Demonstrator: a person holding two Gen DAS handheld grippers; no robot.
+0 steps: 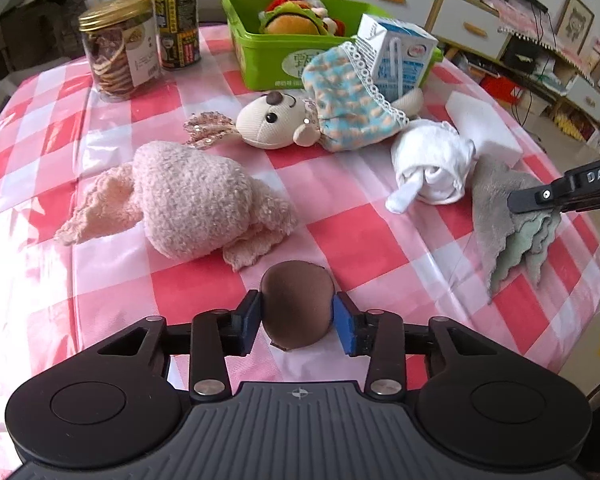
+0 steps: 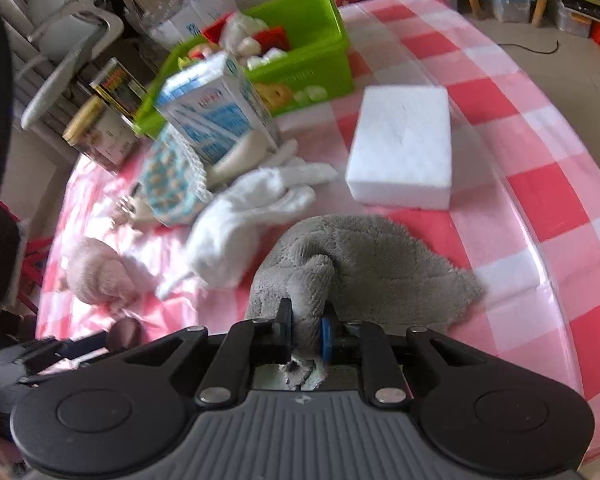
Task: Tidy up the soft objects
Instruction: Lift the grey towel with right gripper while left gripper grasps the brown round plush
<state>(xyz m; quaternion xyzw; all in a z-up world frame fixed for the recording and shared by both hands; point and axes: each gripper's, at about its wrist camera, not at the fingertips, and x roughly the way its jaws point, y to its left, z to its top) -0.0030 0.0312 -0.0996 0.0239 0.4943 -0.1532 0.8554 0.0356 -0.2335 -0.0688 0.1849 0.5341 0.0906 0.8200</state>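
Right tool [image 2: 306, 330] grips grey cloth [image 2: 364, 256] — cloth's end hidden.

The left gripper [image 1: 296, 320] points steeply downward, its blue pads [image 1: 346, 330] pressing a brown ball [image 1: 298, 310]. The right gripper [image 2: 306, 332], similarly angled, pinches a grey cloth [image 2: 364, 264].

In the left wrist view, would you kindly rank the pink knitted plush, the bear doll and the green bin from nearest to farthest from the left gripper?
1. Pink knitted plush, just ahead-left of the left gripper.
2. Bear doll, mid-table, lying down.
3. Green bin, at the far edge.
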